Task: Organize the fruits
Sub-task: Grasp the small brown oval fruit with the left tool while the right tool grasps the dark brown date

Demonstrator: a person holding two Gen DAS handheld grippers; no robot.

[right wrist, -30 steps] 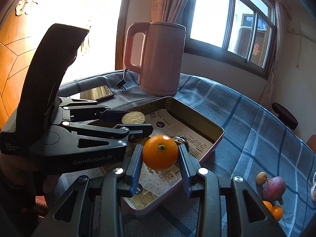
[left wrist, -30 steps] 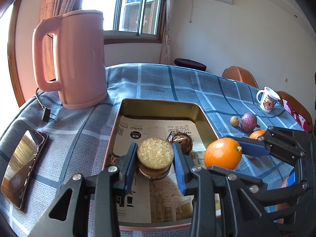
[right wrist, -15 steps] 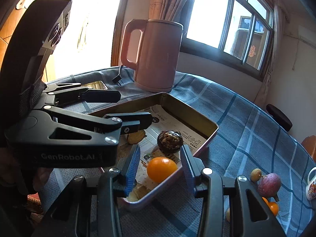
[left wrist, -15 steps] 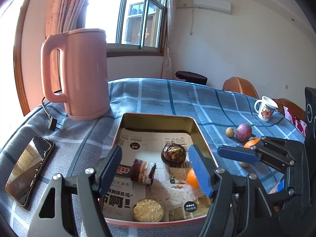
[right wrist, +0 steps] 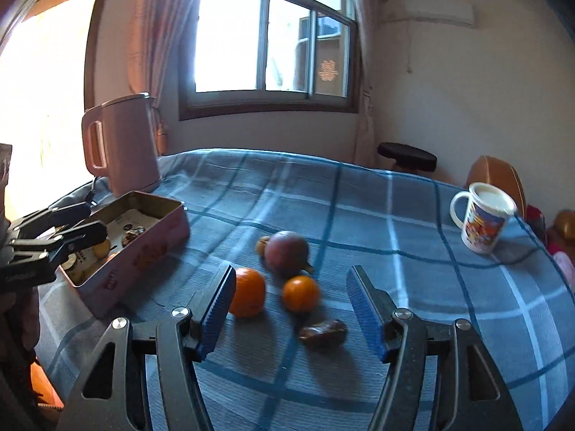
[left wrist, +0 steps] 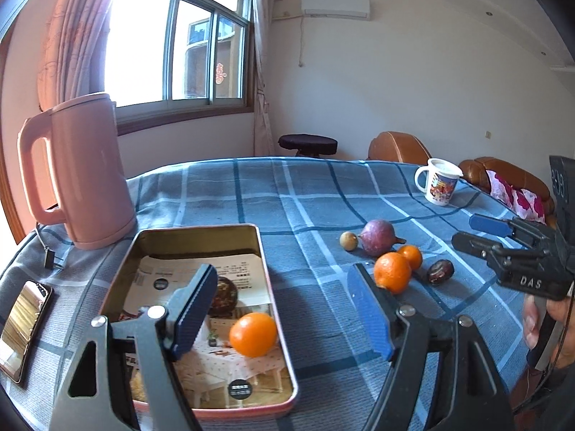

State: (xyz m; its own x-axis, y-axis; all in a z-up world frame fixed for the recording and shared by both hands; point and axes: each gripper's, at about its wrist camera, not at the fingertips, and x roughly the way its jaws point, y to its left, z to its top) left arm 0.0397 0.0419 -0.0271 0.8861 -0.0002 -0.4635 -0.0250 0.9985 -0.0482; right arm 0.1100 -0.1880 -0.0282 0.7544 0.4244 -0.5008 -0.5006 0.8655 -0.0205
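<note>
Both tongs have just been opening and nothing is held: the left tongs (left wrist: 284, 309) beside the tin (left wrist: 276, 287), the right tongs (right wrist: 289, 314) over 2 oranges (right wrist: 248, 292) right of the tin. A round orange could be nudged, rolled toward the bench (right wrist: 395, 215) edge.

The right claw (right wrist: 289, 314) has just been opening, empty, above two oranges (right wrist: 247, 297) on the blue surface (right wrist: 413, 287).
</note>
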